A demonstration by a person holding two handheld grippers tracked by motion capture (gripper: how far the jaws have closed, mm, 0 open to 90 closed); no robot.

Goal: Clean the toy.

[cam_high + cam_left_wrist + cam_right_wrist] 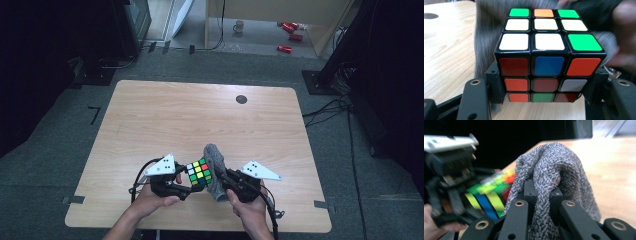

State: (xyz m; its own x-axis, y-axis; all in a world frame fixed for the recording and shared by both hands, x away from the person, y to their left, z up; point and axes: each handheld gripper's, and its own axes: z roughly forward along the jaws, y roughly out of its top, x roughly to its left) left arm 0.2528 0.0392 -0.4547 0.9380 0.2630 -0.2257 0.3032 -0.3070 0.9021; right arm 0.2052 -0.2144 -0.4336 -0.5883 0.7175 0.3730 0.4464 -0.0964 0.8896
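A scrambled puzzle cube (pixel 199 172) (pixel 547 57) (pixel 490 192) is held above the table near its front edge. My left gripper (pixel 192 186) (pixel 544 87) is shut on the cube, its jaws clamping the two lower sides. A grey knitted cloth (pixel 215 167) (pixel 556 177) (pixel 486 32) presses against the cube's far side. My right gripper (pixel 225 181) (pixel 543 195) is shut on a fold of that cloth, which bunches up over its jaws. The two grippers face each other, almost touching.
The wooden table (pixel 200 120) has a dark round hole (pixel 241 99) near its back edge. Beyond it, on the floor, stand a mug (pixel 239 26) and several red cans (pixel 290 31). Cables (pixel 330 107) lie on the floor at right.
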